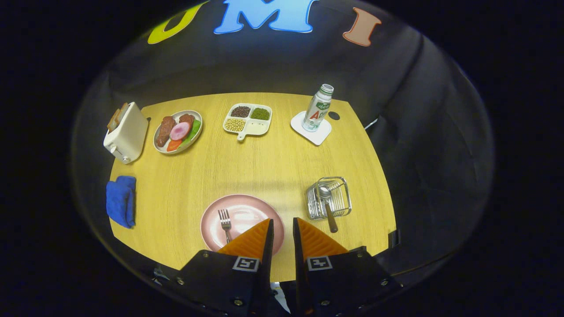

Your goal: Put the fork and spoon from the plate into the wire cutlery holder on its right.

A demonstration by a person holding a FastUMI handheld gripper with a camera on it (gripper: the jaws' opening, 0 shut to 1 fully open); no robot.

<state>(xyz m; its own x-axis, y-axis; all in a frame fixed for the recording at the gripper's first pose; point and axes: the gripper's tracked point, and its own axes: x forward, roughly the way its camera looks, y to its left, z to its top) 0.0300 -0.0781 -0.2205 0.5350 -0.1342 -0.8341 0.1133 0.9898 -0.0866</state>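
A pink plate (246, 210) lies on the wooden table just ahead of my fingers. A silver fork (225, 223) rests on its left half, tines pointing away. Right of the plate stands the wire cutlery holder (329, 197). The spoon (328, 207) sits in it, bowl inside, brown handle sticking out toward me. My gripper (283, 224) hovers above the plate's near right edge. Its fingers stand a narrow gap apart with nothing between them.
At the back of the table stand a white toaster (127, 132), a plate of food (178, 131), a divided dish of beans (247, 120) and a bottle (318, 108) on a white coaster. A blue cloth (120, 200) lies at the left edge.
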